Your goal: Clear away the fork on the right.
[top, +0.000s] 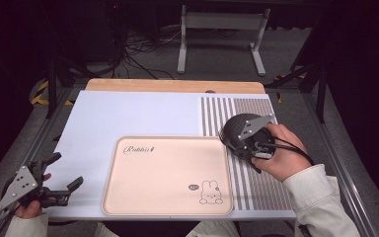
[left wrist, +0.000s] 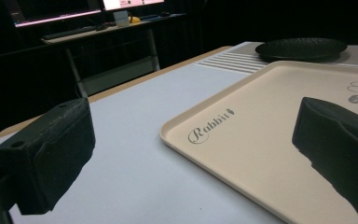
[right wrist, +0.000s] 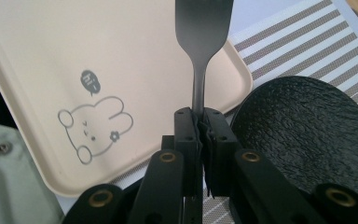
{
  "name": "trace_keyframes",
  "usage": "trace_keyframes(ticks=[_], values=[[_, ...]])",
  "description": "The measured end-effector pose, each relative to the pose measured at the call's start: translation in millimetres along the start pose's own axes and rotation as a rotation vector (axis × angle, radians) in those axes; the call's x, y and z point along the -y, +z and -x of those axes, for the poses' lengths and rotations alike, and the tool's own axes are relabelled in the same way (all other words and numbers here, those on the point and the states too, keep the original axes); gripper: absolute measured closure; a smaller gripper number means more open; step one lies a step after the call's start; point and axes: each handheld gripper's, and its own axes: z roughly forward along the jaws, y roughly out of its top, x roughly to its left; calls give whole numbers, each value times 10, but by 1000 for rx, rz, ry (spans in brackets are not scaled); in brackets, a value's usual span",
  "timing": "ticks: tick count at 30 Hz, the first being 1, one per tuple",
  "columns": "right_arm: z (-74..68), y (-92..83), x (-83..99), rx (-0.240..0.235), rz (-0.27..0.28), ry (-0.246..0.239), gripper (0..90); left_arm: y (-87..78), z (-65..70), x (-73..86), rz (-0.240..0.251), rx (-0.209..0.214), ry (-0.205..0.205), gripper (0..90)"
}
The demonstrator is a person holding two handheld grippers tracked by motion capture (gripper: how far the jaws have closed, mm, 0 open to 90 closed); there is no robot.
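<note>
My right gripper (right wrist: 199,122) is shut on the handle of a dark metal fork (right wrist: 199,56), whose head reaches out over the beige rabbit-print tray (right wrist: 51,60). Just beside it lies a black textured plate (right wrist: 307,130) on the striped mat. From above, the right gripper (top: 249,138) hovers over that plate (top: 228,132) at the tray's (top: 168,175) far right corner. My left gripper (top: 68,169) rests at the near left of the table, jaws open with nothing held. In its own view the left gripper (left wrist: 193,154) looks across the tray (left wrist: 261,140) toward the plate (left wrist: 300,48).
A white mat (top: 128,113) covers the table, with a grey-striped section (top: 256,187) on the right. The wooden tabletop edge (top: 172,85) shows at the back. Metal frame legs and cables stand on the floor beyond.
</note>
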Motion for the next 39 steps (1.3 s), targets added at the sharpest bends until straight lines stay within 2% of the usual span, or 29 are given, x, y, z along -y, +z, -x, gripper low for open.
trace_keyframes(ticks=[1, 2, 3, 10, 11, 13, 14, 17, 20, 22, 24, 28, 39], values=[[-1, 7, -23, 0, 4, 12, 859, -1, 0, 0, 1, 0, 0, 0], [-4, 16, -43, -6, 3, 49, 859, -1, 0, 0, 1, 0, -1, 0], [-13, 33, -82, -17, 15, 126, 859, -3, 1, 0, 0, 2, -2, 1], [-46, 127, -194, 7, -3, 190, 859, -8, -1, -2, 2, 0, -1, 1], [-53, 142, -212, 5, -11, 215, 859, -8, -1, -2, 2, 1, -1, 0], [-58, 170, -239, 0, -5, 307, 859, -8, -1, -2, 2, 1, -1, 0], [-58, 170, -239, 0, -5, 307, 859, -7, -1, -2, 4, 1, -1, 0], [-73, 215, -276, 26, -26, 357, 859, -7, -4, -2, 6, 1, 1, 0], [-92, 274, -304, 26, -37, 421, 859, -11, -7, -3, 6, -1, 4, 0], [-105, 303, -317, 31, -44, 438, 860, -11, -7, -3, 8, -1, 3, 0], [-115, 339, -333, 23, -53, 481, 859, -11, -7, -3, 9, -2, 2, 0], [-139, 394, -367, 24, -71, 519, 859, -15, -12, -5, 8, -2, 10, 0], [-232, 599, -473, 18, -105, 514, 859, -14, -9, -5, 13, 0, 5, 0]])
